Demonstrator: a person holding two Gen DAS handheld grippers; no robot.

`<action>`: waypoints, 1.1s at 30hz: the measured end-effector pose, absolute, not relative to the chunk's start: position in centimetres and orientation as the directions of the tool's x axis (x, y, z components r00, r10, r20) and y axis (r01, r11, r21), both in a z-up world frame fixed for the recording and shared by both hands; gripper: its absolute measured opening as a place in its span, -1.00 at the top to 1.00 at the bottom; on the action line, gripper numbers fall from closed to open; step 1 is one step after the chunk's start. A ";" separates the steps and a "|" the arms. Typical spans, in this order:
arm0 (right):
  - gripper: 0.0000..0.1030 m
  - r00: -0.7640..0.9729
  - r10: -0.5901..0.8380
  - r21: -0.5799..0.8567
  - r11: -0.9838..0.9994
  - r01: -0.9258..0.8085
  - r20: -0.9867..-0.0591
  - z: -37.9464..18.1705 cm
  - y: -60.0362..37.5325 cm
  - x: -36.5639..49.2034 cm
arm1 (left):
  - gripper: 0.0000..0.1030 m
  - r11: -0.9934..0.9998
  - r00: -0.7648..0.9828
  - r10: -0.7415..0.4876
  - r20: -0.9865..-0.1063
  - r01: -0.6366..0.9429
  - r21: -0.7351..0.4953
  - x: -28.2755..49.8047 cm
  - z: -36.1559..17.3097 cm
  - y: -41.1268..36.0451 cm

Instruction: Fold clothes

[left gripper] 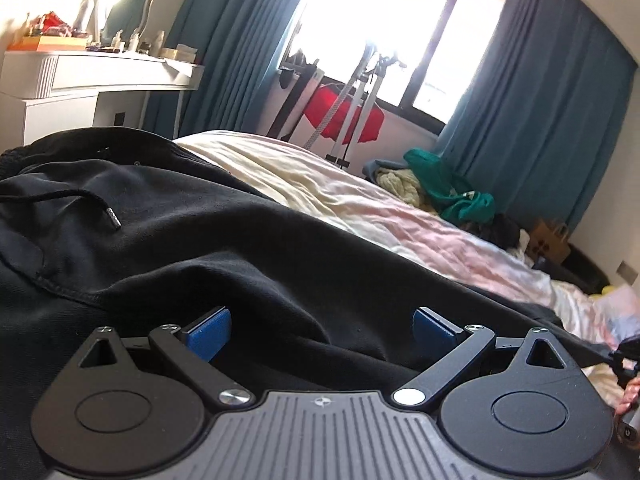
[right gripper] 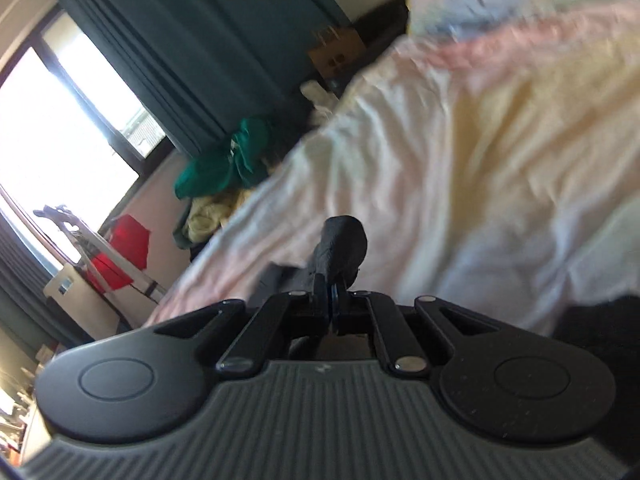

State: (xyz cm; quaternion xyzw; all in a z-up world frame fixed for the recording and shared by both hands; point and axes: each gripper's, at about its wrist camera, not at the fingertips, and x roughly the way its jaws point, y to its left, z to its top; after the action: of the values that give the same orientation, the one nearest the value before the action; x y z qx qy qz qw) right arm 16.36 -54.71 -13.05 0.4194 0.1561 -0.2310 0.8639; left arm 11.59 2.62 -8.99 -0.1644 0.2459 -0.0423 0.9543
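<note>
A black hoodie (left gripper: 180, 232) with a drawcord (left gripper: 108, 214) lies spread on the bed in the left wrist view. My left gripper (left gripper: 322, 330) is open, its blue pads (left gripper: 210, 332) resting low over the black fabric, with a fold of it between them. My right gripper (right gripper: 333, 300) is shut on a bunched piece of the black hoodie (right gripper: 342, 248) and holds it above the pale bedsheet (right gripper: 460, 160). The right gripper also shows at the far right edge of the left wrist view (left gripper: 626, 356), pulling the fabric taut.
The bed has a crumpled cream and pink sheet (left gripper: 360, 200). A pile of green and yellow clothes (left gripper: 440, 184) lies at its far side. A white dressing table (left gripper: 80, 76), a stand with red cloth (left gripper: 344, 108), teal curtains and a bright window stand behind.
</note>
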 end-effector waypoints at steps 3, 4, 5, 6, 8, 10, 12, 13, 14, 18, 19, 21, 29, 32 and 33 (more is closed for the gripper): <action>0.91 0.853 -0.261 0.706 0.479 0.521 -0.452 -14.1 -55.4 16.0 | -0.91 0.948 0.868 -0.162 -0.470 0.006 -0.318 11.6 -9.2 2.2; 0.91 0.861 -0.271 0.717 0.476 0.508 -0.430 -13.5 -55.2 15.9 | -0.91 0.950 0.867 -0.164 -0.470 0.010 -0.312 11.6 -9.2 2.0; 0.91 0.869 -0.282 0.728 0.475 0.495 -0.407 -12.9 -55.1 15.7 | -0.91 0.952 0.868 -0.165 -0.469 0.016 -0.306 11.5 -9.1 1.9; 0.91 0.873 -0.297 0.734 0.474 0.486 -0.386 -12.2 -55.0 15.5 | -0.91 0.954 0.868 -0.167 -0.468 0.022 -0.300 11.5 -9.1 1.7; 0.92 0.876 -0.324 0.731 0.487 0.478 -0.357 -11.1 -54.9 15.1 | -0.91 0.955 0.868 -0.173 -0.465 0.034 -0.293 11.4 -9.1 1.6; 0.92 0.865 -0.354 0.702 0.509 0.497 -0.356 -10.5 -55.2 14.5 | -0.91 0.958 0.865 -0.178 -0.469 0.043 -0.284 11.4 -9.2 1.3; 0.92 0.843 -0.367 0.672 0.511 0.536 -0.394 -10.9 -55.7 13.7 | -0.91 0.957 0.859 -0.190 -0.475 0.054 -0.285 11.4 -9.4 1.1; 0.92 0.829 -0.366 0.660 0.503 0.558 -0.423 -11.4 -56.1 13.3 | -0.91 0.956 0.856 -0.197 -0.478 0.059 -0.288 11.3 -9.5 1.0; 0.91 0.812 -0.353 0.648 0.489 0.584 -0.465 -12.2 -56.5 13.0 | -0.91 0.955 0.853 -0.203 -0.481 0.065 -0.289 11.3 -9.5 0.8; 0.90 0.719 -0.247 0.581 0.449 0.679 -0.649 -15.5 -57.2 12.9 | -0.91 0.964 0.840 -0.203 -0.503 0.081 -0.254 11.1 -9.7 0.0; 0.90 0.706 -0.231 0.564 0.461 0.685 -0.669 -15.5 -56.9 13.0 | -0.91 0.965 0.839 -0.204 -0.504 0.087 -0.247 10.9 -9.8 -0.1; 0.85 0.718 -0.253 0.558 0.483 0.675 -0.649 -14.1 -56.1 12.3 | -0.91 0.967 0.834 -0.207 -0.512 0.095 -0.237 10.6 -10.0 -0.3; 0.24 0.713 -0.314 0.498 0.542 0.677 -0.627 -11.3 -54.0 8.2 | -0.91 0.972 0.839 -0.207 -0.503 0.120 -0.200 9.3 -9.6 -1.1; -0.36 0.708 -0.317 0.449 0.594 0.667 -0.631 -10.8 -53.4 7.9 | -0.91 0.980 0.846 -0.182 -0.502 0.112 -0.167 9.0 -9.5 -1.4; -0.36 0.706 -0.315 0.416 0.630 0.656 -0.635 -10.6 -52.7 8.0 | -0.91 0.981 0.845 -0.177 -0.504 0.109 -0.162 8.9 -9.4 -1.4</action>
State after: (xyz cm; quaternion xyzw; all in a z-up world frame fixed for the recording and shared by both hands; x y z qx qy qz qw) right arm 8.02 -52.75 -10.60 0.3258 0.2613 -0.2809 0.8641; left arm 8.90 -1.41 -9.42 -0.0636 0.2678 -0.0745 0.9585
